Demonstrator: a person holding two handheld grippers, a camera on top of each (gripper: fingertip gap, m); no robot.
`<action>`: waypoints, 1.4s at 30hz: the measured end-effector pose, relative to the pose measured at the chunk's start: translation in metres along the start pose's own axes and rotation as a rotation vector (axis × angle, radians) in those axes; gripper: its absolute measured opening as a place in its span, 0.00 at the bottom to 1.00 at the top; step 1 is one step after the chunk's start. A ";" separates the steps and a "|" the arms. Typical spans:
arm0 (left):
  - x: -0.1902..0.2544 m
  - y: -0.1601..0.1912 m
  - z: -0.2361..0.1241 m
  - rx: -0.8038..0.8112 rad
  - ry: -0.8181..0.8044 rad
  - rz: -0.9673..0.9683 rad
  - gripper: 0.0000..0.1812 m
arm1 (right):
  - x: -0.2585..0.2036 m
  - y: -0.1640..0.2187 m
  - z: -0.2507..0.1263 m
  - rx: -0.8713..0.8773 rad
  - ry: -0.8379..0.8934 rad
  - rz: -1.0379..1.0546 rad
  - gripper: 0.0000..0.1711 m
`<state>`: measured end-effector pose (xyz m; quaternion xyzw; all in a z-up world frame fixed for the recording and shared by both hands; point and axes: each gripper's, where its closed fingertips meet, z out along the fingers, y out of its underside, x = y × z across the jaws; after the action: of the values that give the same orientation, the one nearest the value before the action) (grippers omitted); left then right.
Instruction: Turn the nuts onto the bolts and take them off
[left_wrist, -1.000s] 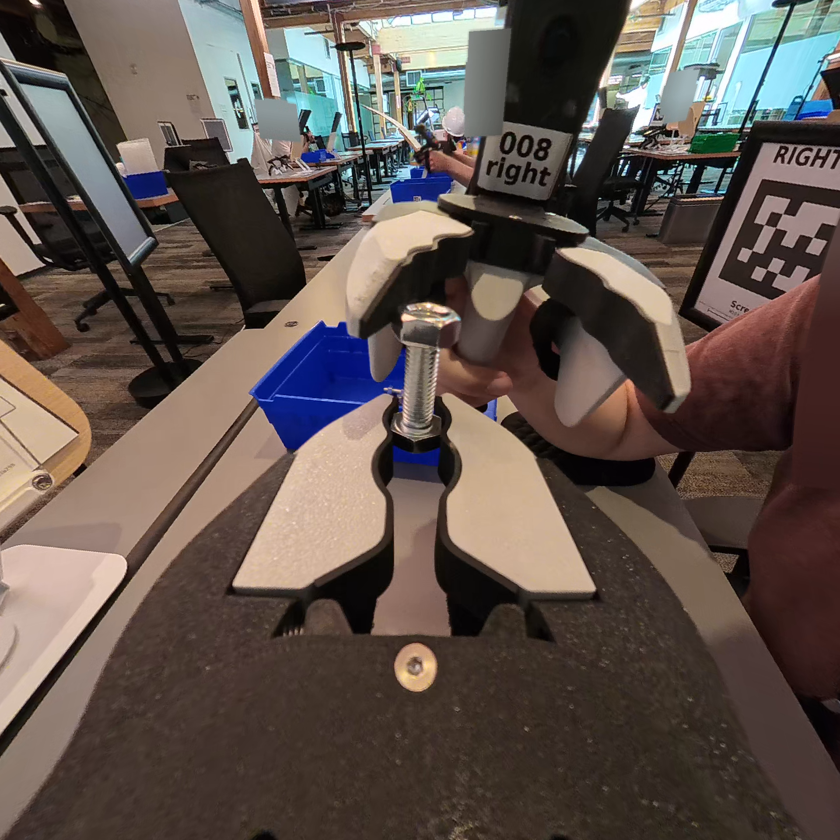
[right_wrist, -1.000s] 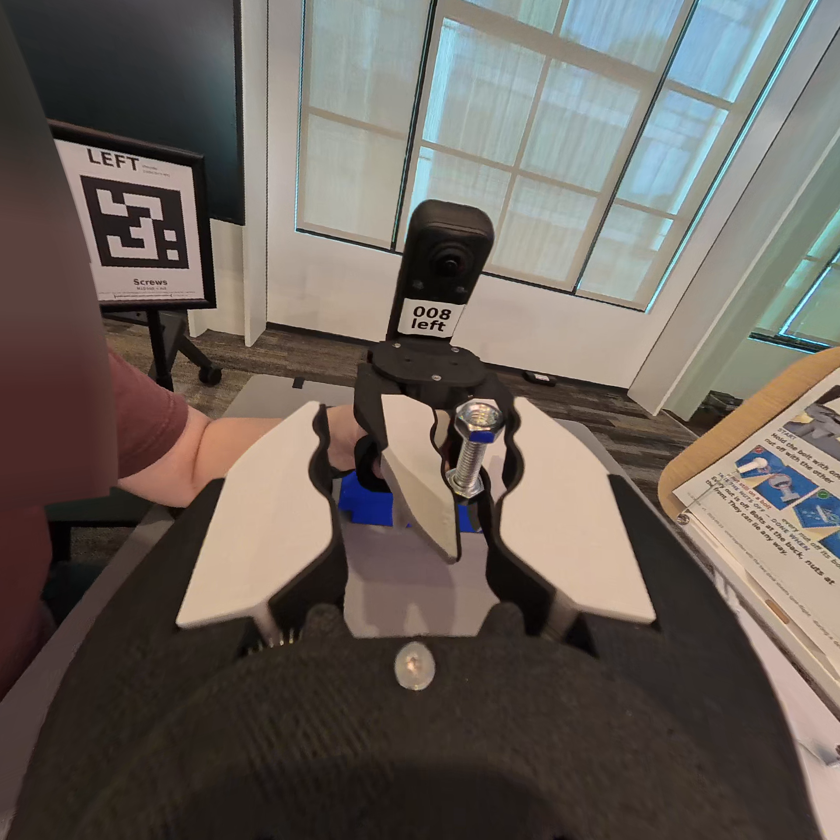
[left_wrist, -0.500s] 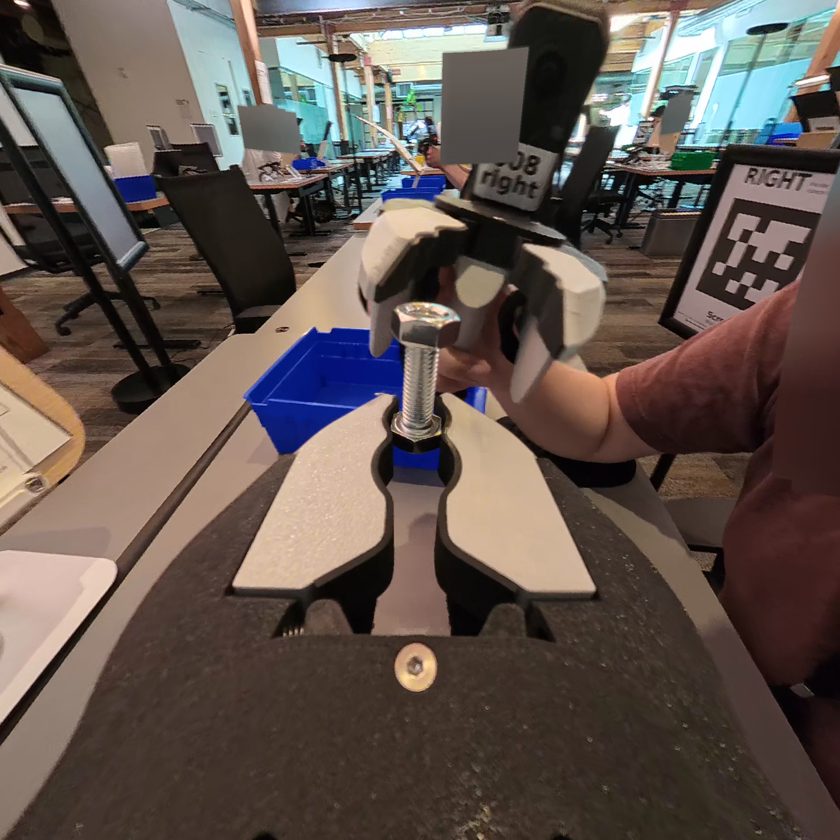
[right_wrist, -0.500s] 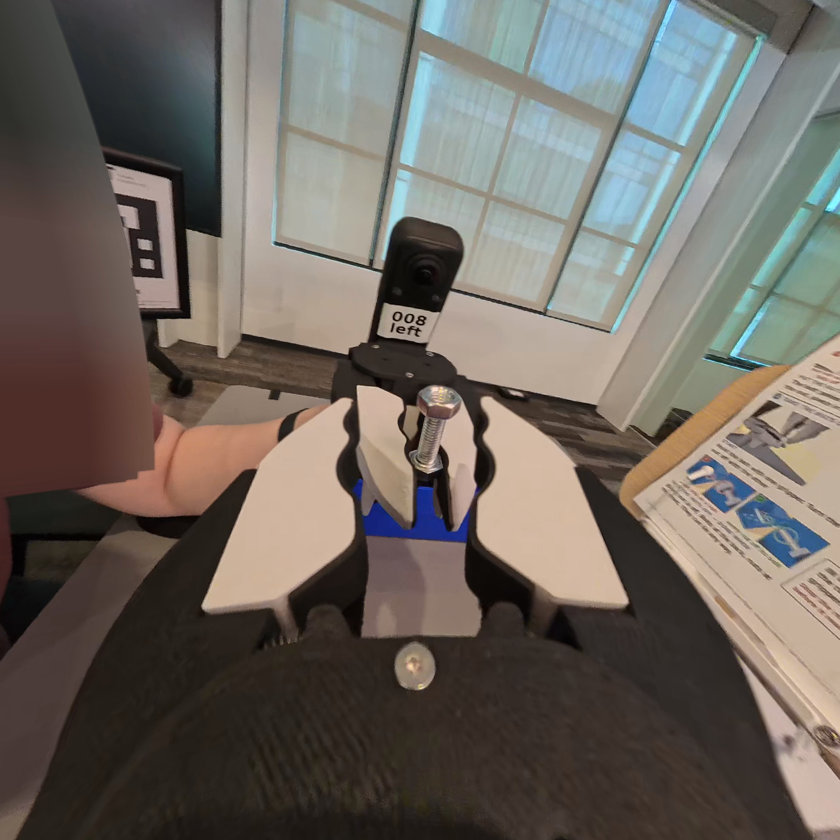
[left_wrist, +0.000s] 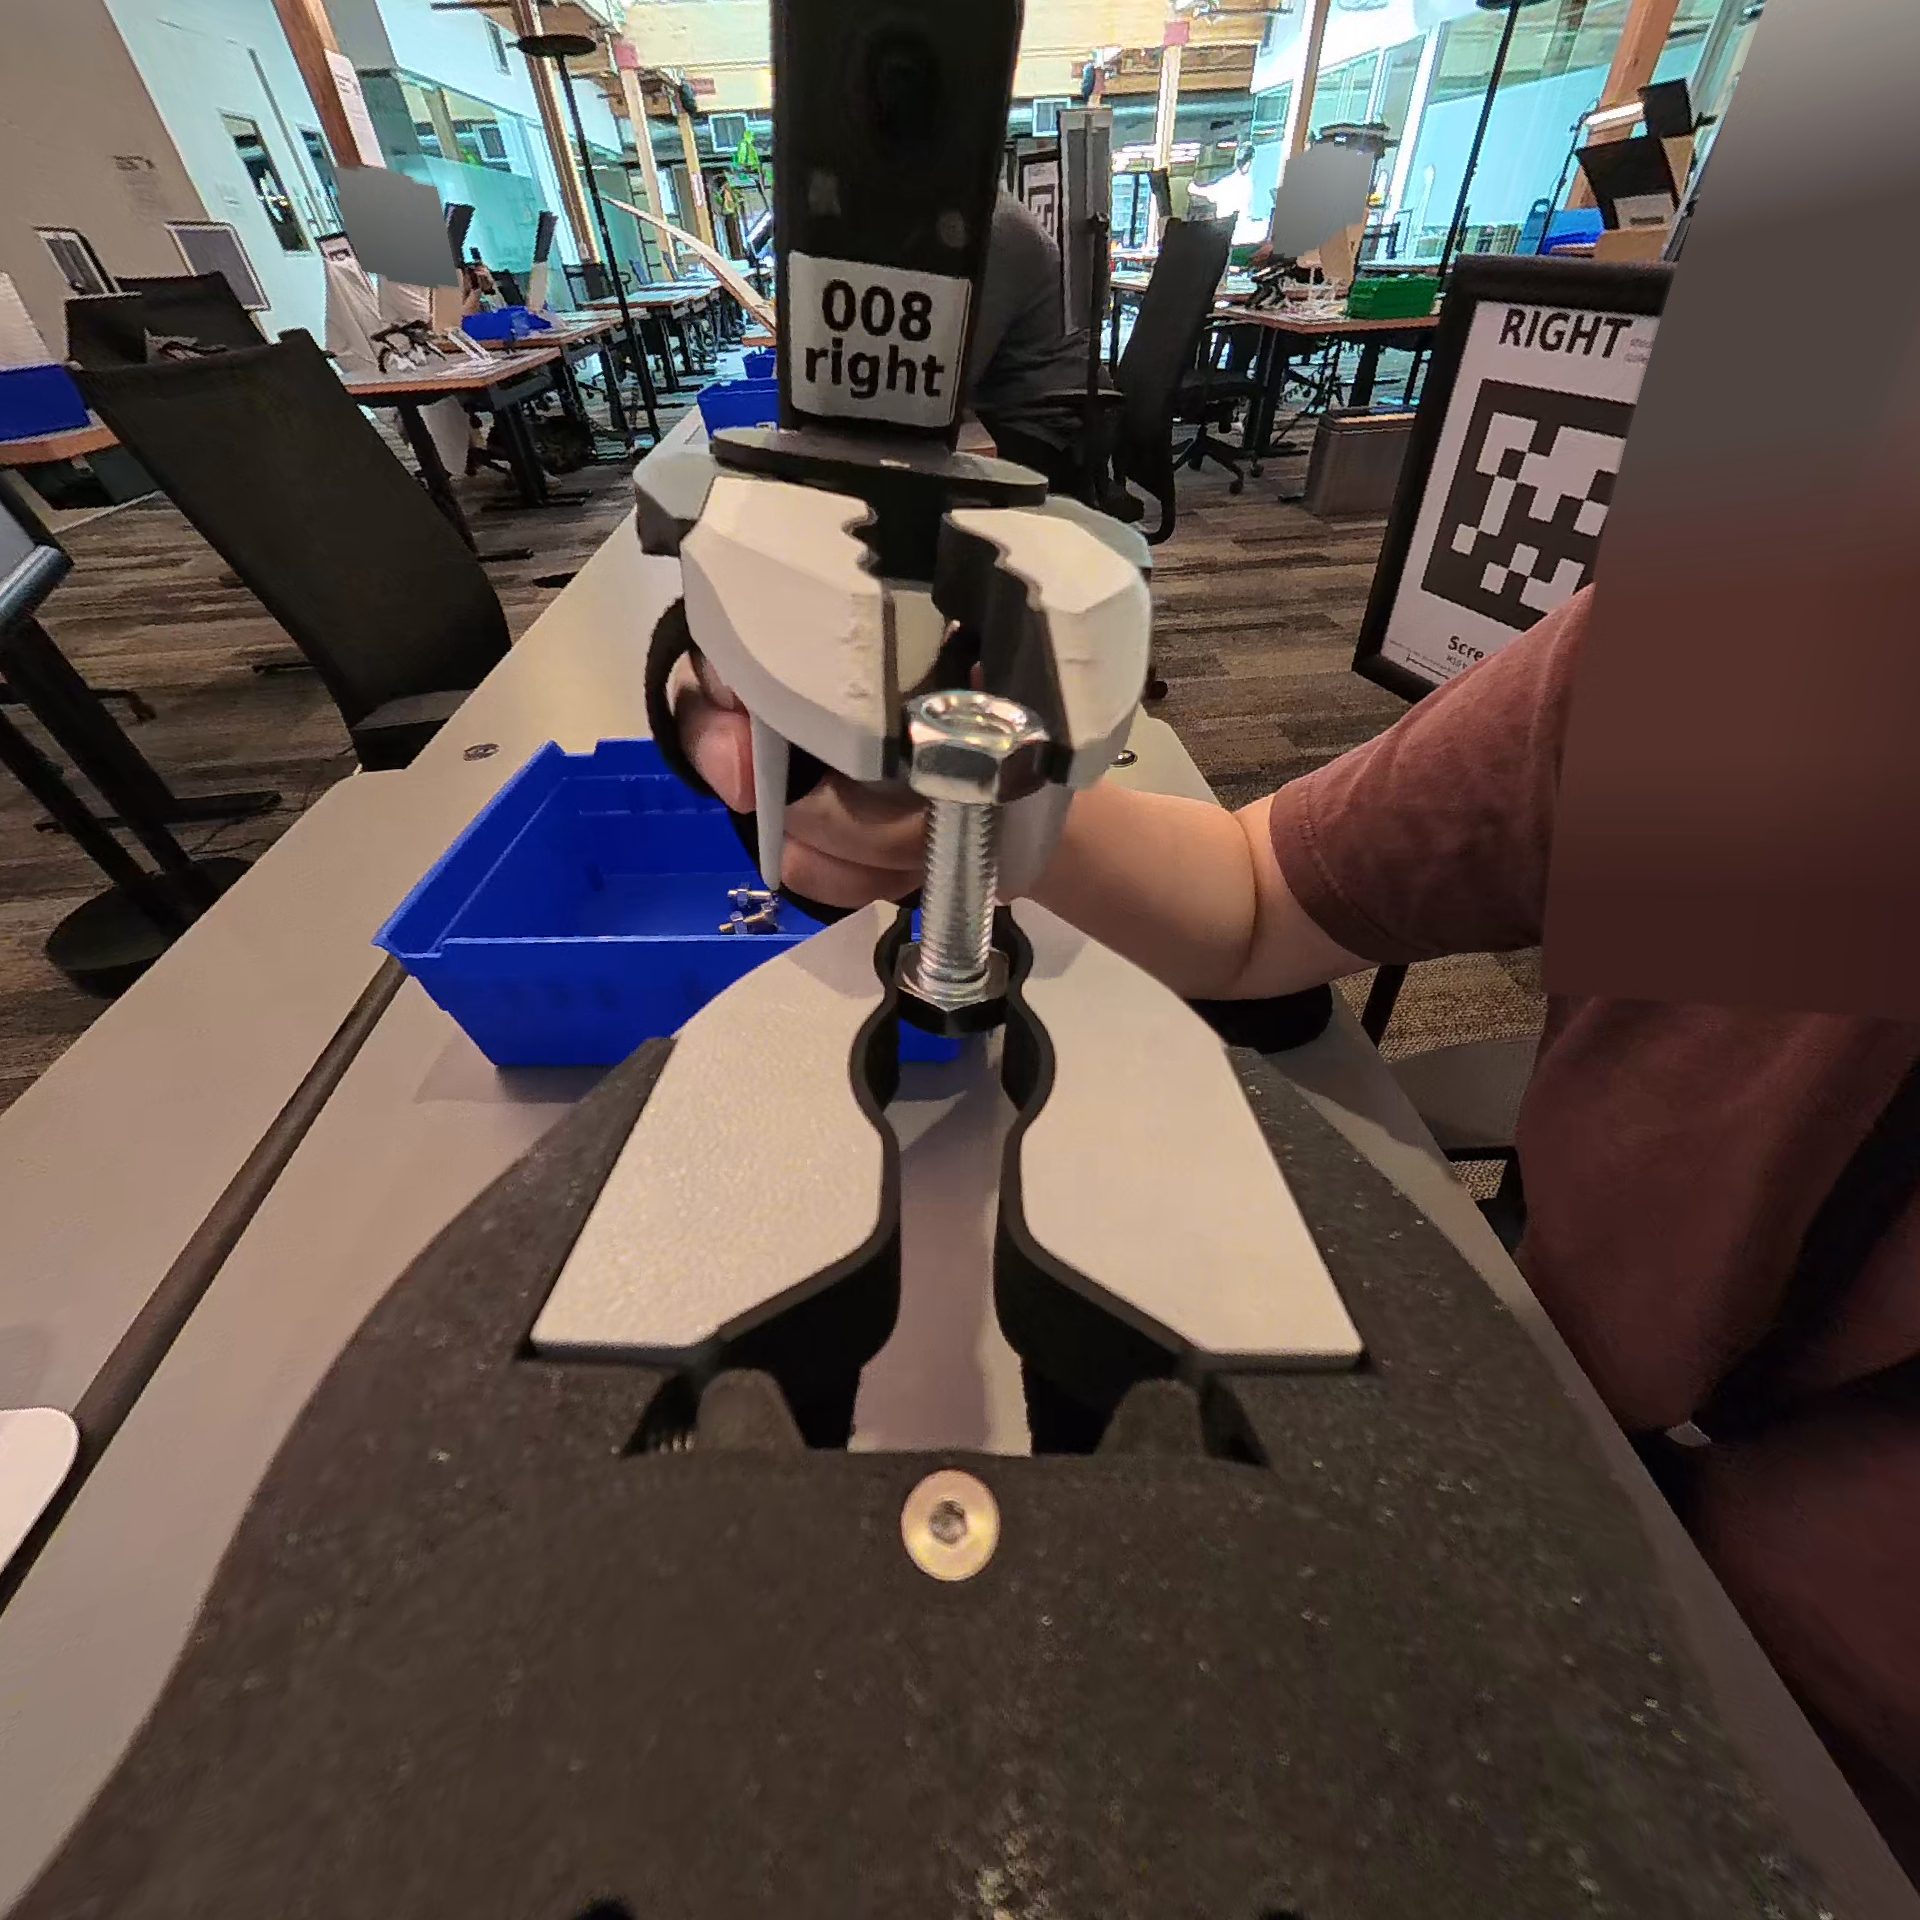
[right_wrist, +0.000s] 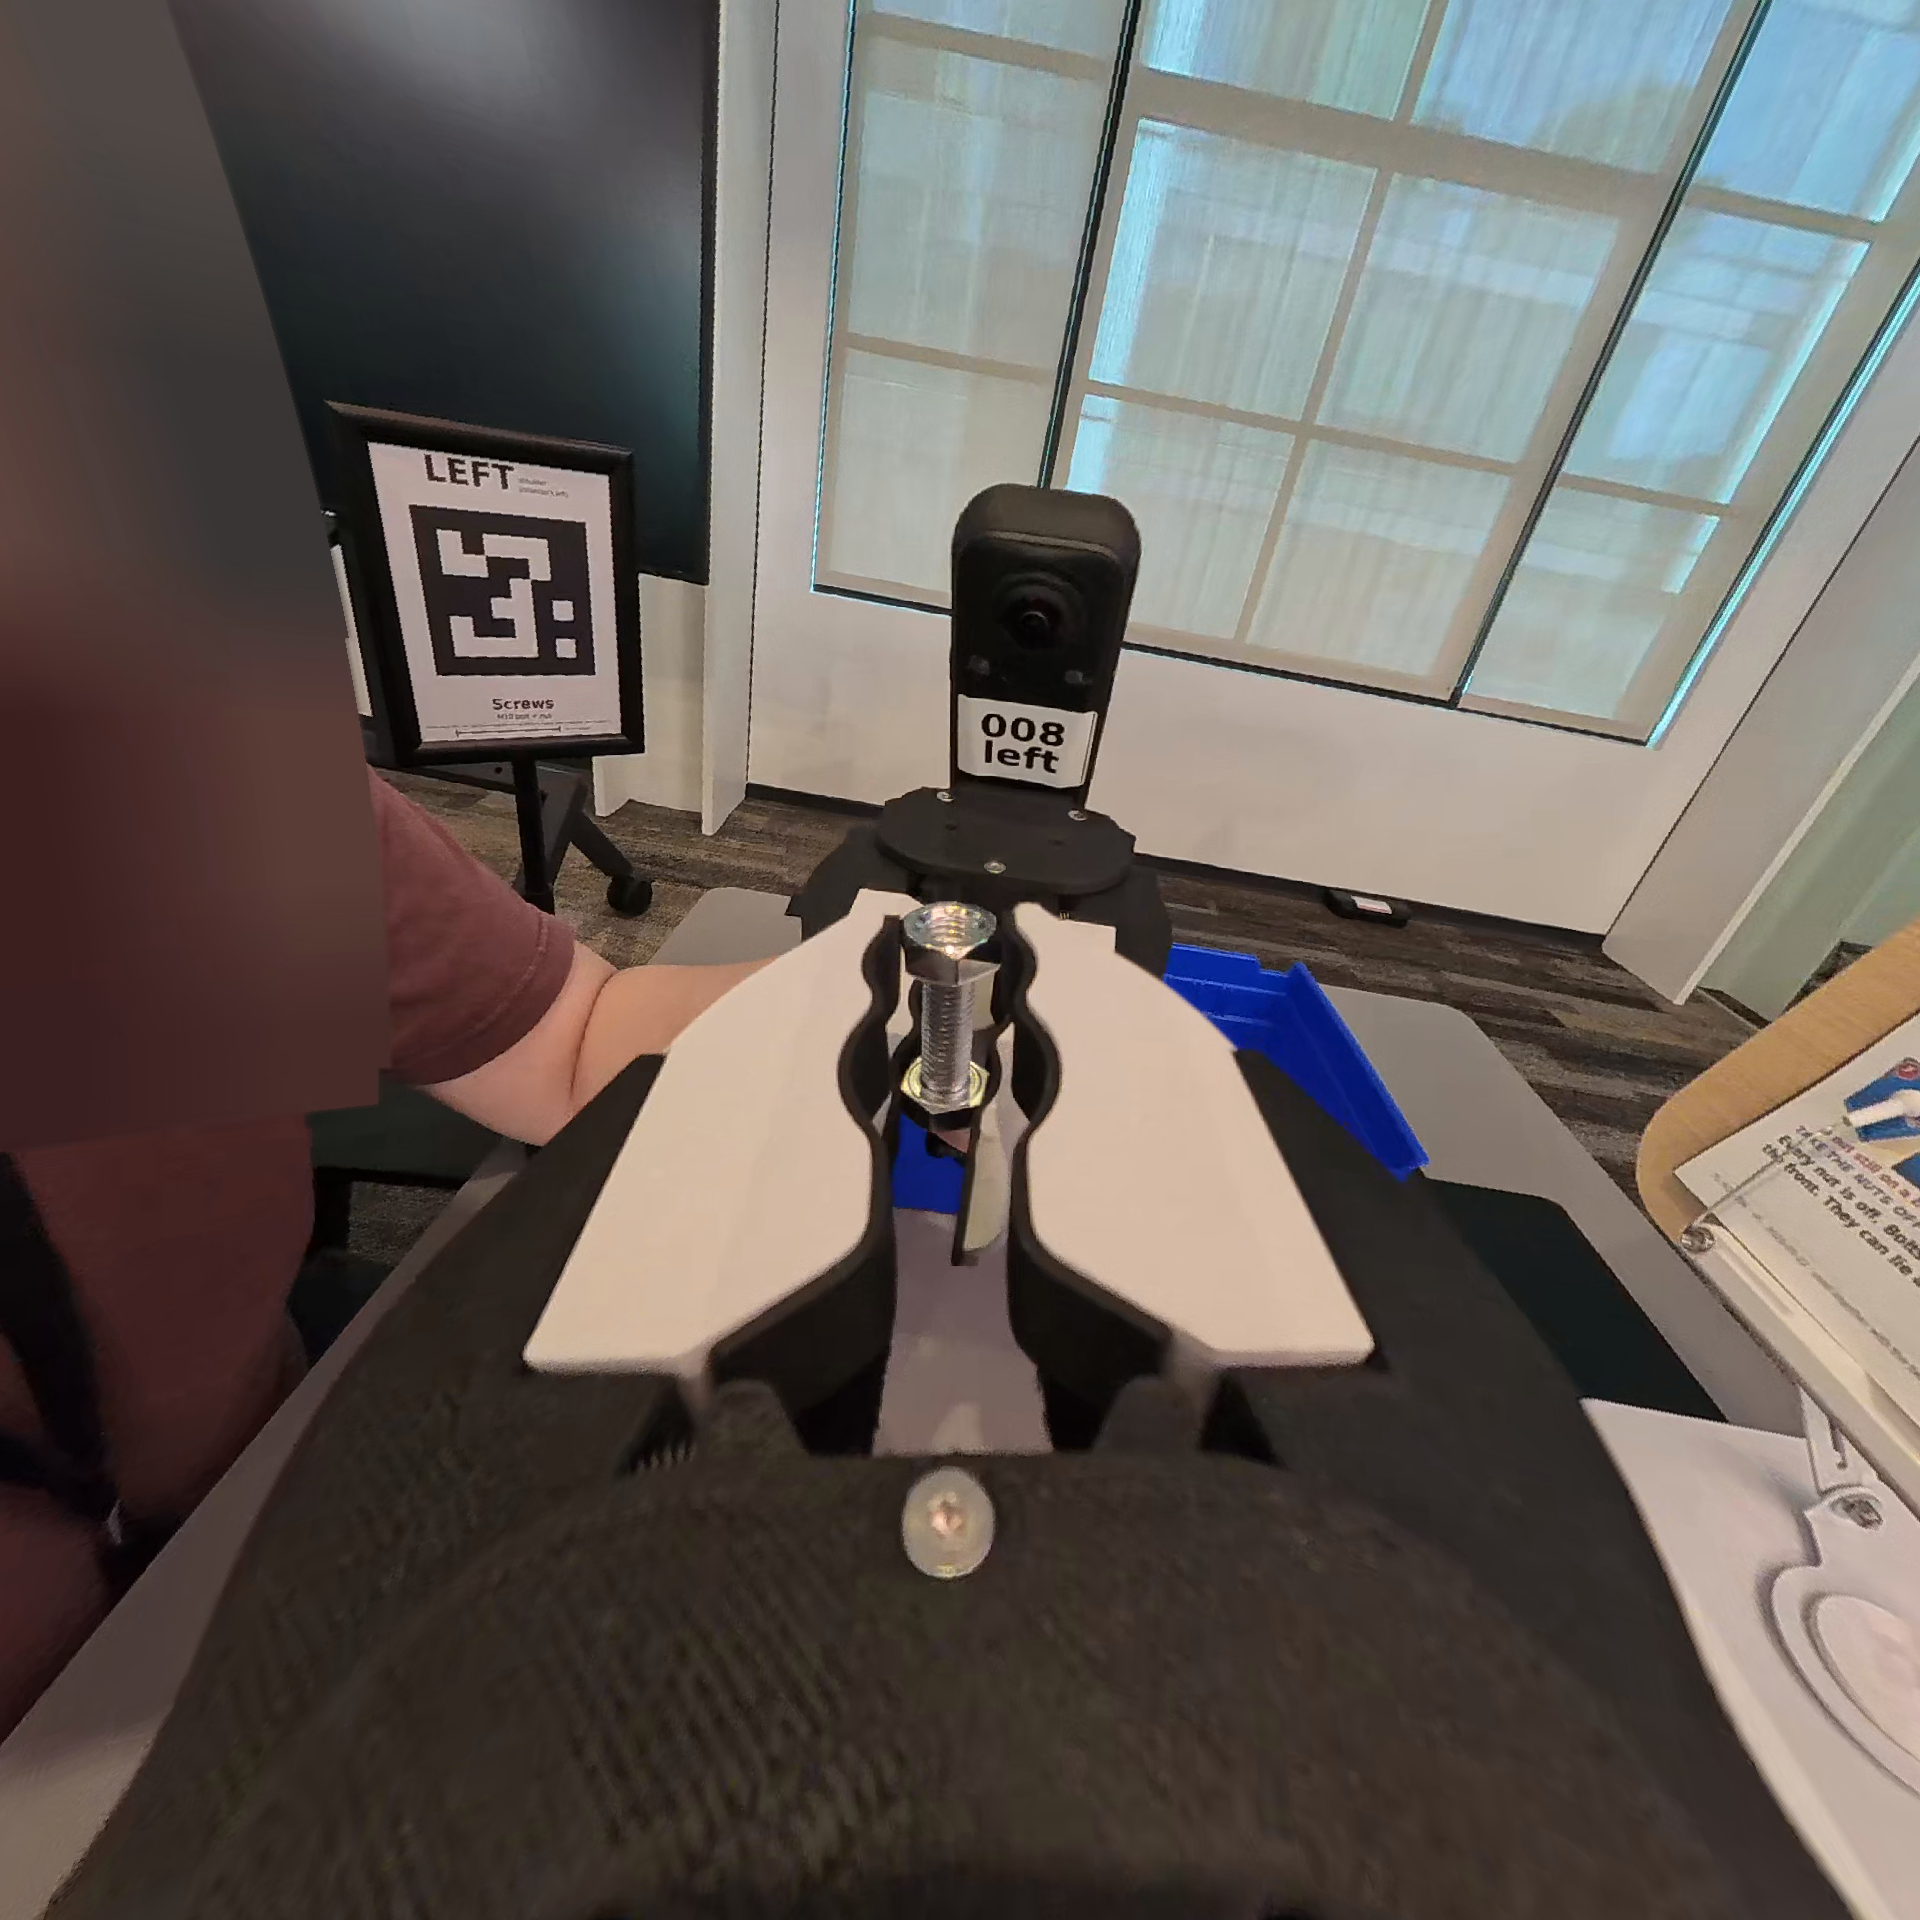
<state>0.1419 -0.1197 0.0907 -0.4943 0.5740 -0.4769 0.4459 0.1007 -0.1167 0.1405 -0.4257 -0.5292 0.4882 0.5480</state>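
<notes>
A silver bolt (left_wrist: 958, 883) stands upright, head up, with a silver nut (left_wrist: 948, 977) low on its thread. My left gripper (left_wrist: 951, 987) is shut on the nut in the notch near its fingertips. My right gripper (left_wrist: 971, 753) faces it from the far side and is shut on the bolt's hex head (left_wrist: 977, 740). In the right wrist view the bolt head (right_wrist: 948, 935) sits between my right gripper's (right_wrist: 948, 945) tips. The nut (right_wrist: 945, 1086) is below it, held by the left gripper (right_wrist: 951, 1112).
A blue bin (left_wrist: 582, 935) with a few small fasteners (left_wrist: 748, 909) stands on the grey table (left_wrist: 260, 1143) just behind the bolt. It also shows in the right wrist view (right_wrist: 1320, 1049). An instruction sheet (right_wrist: 1818, 1226) on a clipboard lies nearby. Framed marker signs (left_wrist: 1527, 488) stand beyond the table. One gripper's finger ends stand about 6 centimeters off the other's.
My right gripper was open and off to the side of the bolt head; it has swung over and closed on the head. The left gripper has kept its hold on the nut.
</notes>
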 end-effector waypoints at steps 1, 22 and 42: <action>-0.001 0.000 0.000 -0.004 -0.005 0.000 0.08 | 0.001 0.001 0.000 -0.006 0.005 0.009 0.11; -0.026 -0.005 -0.005 -0.033 -0.261 -0.019 0.08 | 0.019 -0.007 0.004 0.073 0.181 -0.009 0.30; -0.028 -0.005 -0.004 0.004 -0.233 -0.042 0.08 | 0.009 -0.003 0.010 0.058 0.104 -0.009 0.39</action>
<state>0.1415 -0.0914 0.0972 -0.5574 0.5068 -0.4266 0.5005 0.0905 -0.1089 0.1458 -0.4320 -0.4878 0.4781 0.5890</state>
